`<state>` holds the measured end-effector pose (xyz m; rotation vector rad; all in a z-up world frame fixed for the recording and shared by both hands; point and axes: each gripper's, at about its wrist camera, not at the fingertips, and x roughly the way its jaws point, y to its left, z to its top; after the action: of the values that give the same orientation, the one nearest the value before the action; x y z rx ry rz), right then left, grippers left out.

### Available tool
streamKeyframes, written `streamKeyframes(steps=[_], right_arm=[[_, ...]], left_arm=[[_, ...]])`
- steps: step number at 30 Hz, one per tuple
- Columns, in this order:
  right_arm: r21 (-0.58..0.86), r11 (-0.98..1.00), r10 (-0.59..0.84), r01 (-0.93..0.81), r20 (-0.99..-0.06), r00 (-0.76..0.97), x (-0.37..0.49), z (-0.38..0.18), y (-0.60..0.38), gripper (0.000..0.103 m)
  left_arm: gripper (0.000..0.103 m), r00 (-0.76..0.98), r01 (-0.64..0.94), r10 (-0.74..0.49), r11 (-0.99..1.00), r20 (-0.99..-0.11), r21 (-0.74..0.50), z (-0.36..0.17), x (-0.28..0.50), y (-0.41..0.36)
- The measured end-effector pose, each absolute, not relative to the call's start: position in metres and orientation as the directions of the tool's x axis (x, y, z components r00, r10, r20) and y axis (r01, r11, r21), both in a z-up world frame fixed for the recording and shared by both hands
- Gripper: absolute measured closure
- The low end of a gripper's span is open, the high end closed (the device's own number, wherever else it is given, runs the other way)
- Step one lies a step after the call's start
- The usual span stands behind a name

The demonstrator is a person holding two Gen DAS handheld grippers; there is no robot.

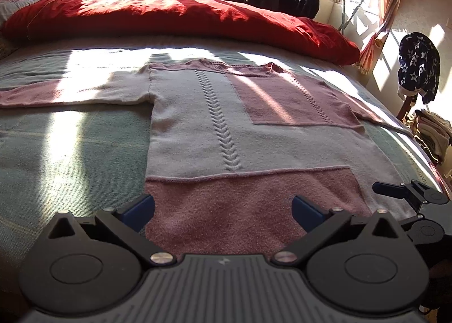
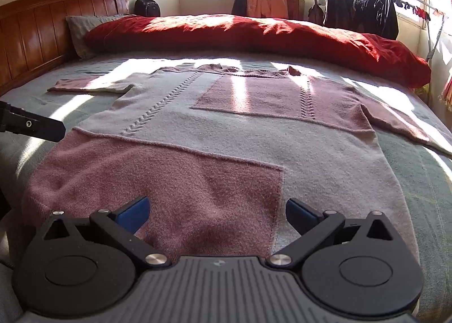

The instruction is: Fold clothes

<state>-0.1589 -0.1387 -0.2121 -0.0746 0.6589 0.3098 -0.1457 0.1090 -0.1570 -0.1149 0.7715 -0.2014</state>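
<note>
Both tools [image 1: 223,211] [image 2: 217,214] hang spread-fingered over the flat sweater's [image 1: 226,131] hem.

The sweater's [image 1: 197,131] near hem is hidden behind the left gripper's body in the left wrist view, and its left sleeve [image 1: 34,94] runs off the picture's edge. The right gripper [image 1: 406,196] shows only partly there, so its opening is unclear. The folded pile [image 1: 432,131] is cut off.
</note>
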Motion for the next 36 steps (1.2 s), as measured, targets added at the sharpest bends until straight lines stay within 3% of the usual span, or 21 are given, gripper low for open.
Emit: streamKeyframes(steps=[9, 15, 26, 36], right_arm=[[0.016, 0.951, 0.236, -0.309, -0.685, 0.689, -0.174, -0.229, -0.153, 0.0], [0.01, 0.966, 0.207, -0.259, -0.633, 0.746, -0.16, -0.211, -0.162, 0.0], [0.004, 0.972, 0.169, -0.234, -0.701, 0.692, -0.176, -0.225, -0.186, 0.0], [0.023, 0.986, 0.136, -0.165, -0.682, 0.719, -0.181, -0.221, -0.207, 0.0]], left_arm=[[0.001, 0.694, 0.166, -0.213, 0.977, -0.688, -0.136, -0.155, -0.149, 0.099], [0.001, 0.693, 0.205, -0.237, 0.97, -0.681, -0.129, -0.152, -0.15, 0.086], [0.001, 0.677, 0.226, -0.248, 0.966, -0.693, -0.124, -0.157, -0.151, 0.073], [0.001, 0.653, 0.289, -0.284, 0.95, -0.702, -0.115, -0.16, -0.16, 0.051]])
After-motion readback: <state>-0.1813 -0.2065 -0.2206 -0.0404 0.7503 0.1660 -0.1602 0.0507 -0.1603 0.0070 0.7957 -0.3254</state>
